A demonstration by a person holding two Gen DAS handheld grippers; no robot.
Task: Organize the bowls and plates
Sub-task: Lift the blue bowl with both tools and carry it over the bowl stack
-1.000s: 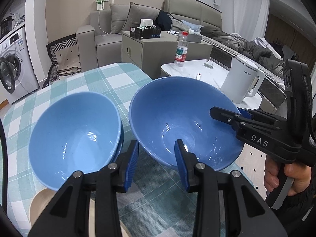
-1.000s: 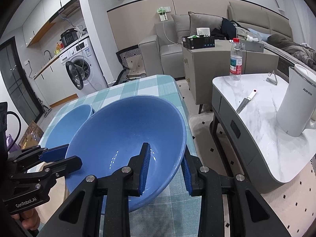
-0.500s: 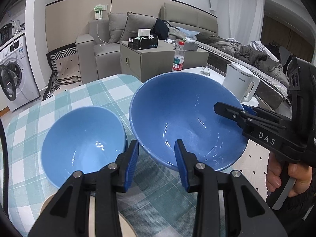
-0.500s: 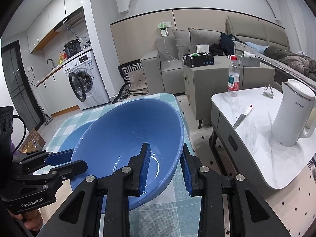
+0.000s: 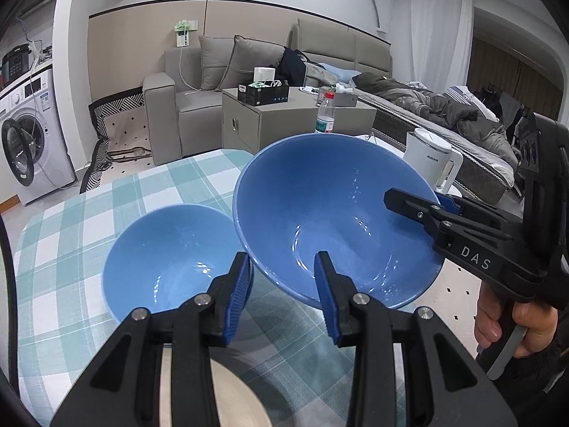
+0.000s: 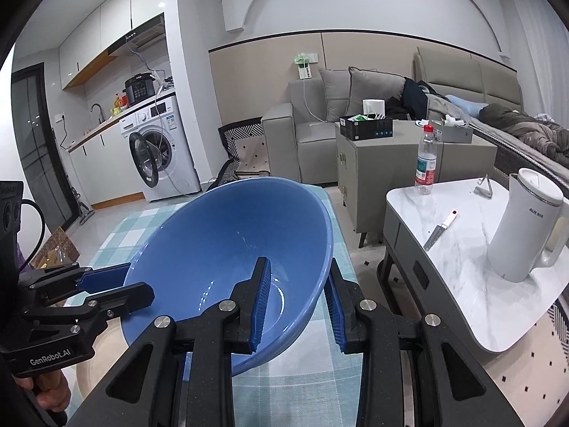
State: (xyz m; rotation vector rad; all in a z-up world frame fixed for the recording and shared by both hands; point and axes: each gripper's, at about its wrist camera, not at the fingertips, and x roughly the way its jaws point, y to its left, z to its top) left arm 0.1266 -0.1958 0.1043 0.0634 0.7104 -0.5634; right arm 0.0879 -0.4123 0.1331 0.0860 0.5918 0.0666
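Observation:
My right gripper (image 6: 297, 300) is shut on the rim of a large blue bowl (image 6: 227, 249) and holds it tilted in the air above the checked table; the bowl also shows in the left wrist view (image 5: 330, 220), with the right gripper (image 5: 441, 203) on its right rim. A second blue bowl (image 5: 167, 259) rests on the table to its left and lower. My left gripper (image 5: 282, 293) is open and empty, its fingertips in front of the gap between the two bowls. In the right wrist view it (image 6: 103, 281) sits at the held bowl's left rim.
A beige plate (image 5: 234, 402) lies on the green checked tablecloth (image 5: 71, 235) under my left gripper. To the right stands a marble side table (image 6: 462, 242) with a white kettle (image 6: 526, 227), a knife (image 6: 439, 229) and a water bottle (image 6: 425, 160).
The right gripper has lifted the large blue bowl higher off the table and tilted it. The left gripper has risen and drawn back too, so the resting bowl looks smaller and lower.

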